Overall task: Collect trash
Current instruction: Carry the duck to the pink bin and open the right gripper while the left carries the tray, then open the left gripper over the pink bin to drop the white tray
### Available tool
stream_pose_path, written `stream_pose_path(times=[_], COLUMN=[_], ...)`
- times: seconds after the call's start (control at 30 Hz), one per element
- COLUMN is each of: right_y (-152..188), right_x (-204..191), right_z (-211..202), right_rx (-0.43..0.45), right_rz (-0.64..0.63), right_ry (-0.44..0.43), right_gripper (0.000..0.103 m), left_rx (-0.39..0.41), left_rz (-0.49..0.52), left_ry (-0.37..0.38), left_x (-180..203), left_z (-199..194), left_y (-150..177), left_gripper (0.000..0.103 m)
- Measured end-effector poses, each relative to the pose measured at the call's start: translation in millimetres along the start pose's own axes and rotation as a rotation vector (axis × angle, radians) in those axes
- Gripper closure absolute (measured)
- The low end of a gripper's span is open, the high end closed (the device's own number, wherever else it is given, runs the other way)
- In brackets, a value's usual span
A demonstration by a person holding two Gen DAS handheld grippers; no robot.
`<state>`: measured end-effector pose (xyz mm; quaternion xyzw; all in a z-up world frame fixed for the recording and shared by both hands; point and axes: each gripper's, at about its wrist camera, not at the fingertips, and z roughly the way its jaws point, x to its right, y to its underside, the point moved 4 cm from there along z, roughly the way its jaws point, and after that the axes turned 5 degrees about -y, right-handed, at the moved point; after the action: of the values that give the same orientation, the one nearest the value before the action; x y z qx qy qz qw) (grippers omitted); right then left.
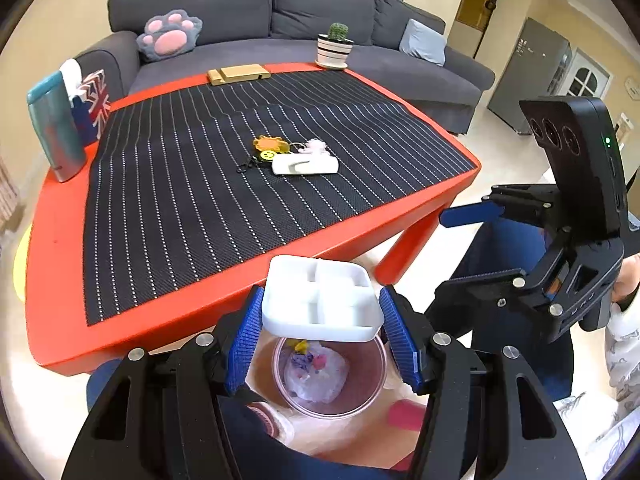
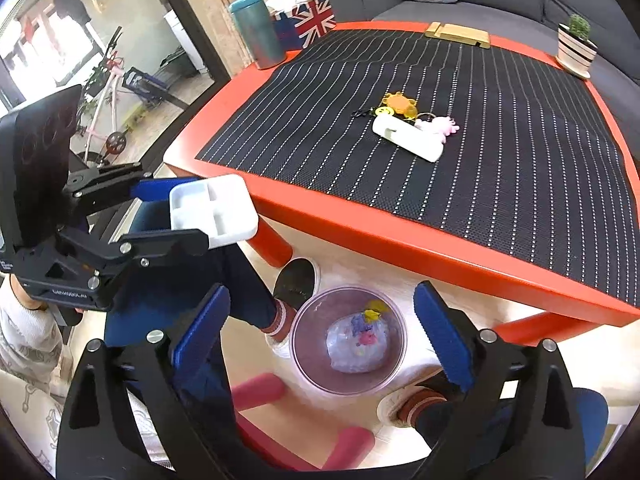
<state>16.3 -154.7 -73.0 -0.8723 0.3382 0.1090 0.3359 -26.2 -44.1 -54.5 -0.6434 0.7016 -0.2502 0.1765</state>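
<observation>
Your left gripper [image 1: 320,336] has its blue pads pressed on both sides of a white tray [image 1: 320,300], so it is clamped on the tray. The tray has little walls inside that split it into parts. You hold it just above a clear bin [image 1: 374,384] on the floor. In the bin lies a crumpled plastic bag [image 2: 356,344] with bits of yellow and pink trash on it. Your right gripper [image 2: 320,340] hangs over the same bin with its jaws wide apart and nothing between them. Your feet in socks stand close to the bin, and a pink stool [image 2: 280,412] is right beside it. Past the bin is a red table [image 1: 56,280] with a black striped mat [image 1: 200,200] on top. In the middle of the mat lie a white case [image 1: 306,166] and a bunch of keychains [image 1: 272,148], touching each other. At the far edge of the table sit a wooden stand [image 1: 238,74], a small cactus in a striped pot [image 1: 335,46], a teal cup [image 1: 56,128] and a tissue box with a flag on it [image 1: 94,102]. Behind the table is a grey sofa [image 1: 280,12] with a paw pillow [image 1: 170,34].
</observation>
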Motion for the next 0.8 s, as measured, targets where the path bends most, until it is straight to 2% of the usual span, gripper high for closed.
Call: stream_pose_path(times=[0.4, 0.8], right_y=[7, 14], right_x=[11, 21], right_z=[-13, -40], right_rx=[0.042, 0.099], right_rz=[0.034, 0.057], right_ry=[0.051, 0.087], right_gripper=[0.007, 0.007], left_rx=[-0.003, -0.026], left_rz=[0.022, 0.076], left_ry=[0.023, 0.055], left_x=[8, 32], left_z=[0, 1], left_y=[1, 5], left_gripper=[0.046, 0.046])
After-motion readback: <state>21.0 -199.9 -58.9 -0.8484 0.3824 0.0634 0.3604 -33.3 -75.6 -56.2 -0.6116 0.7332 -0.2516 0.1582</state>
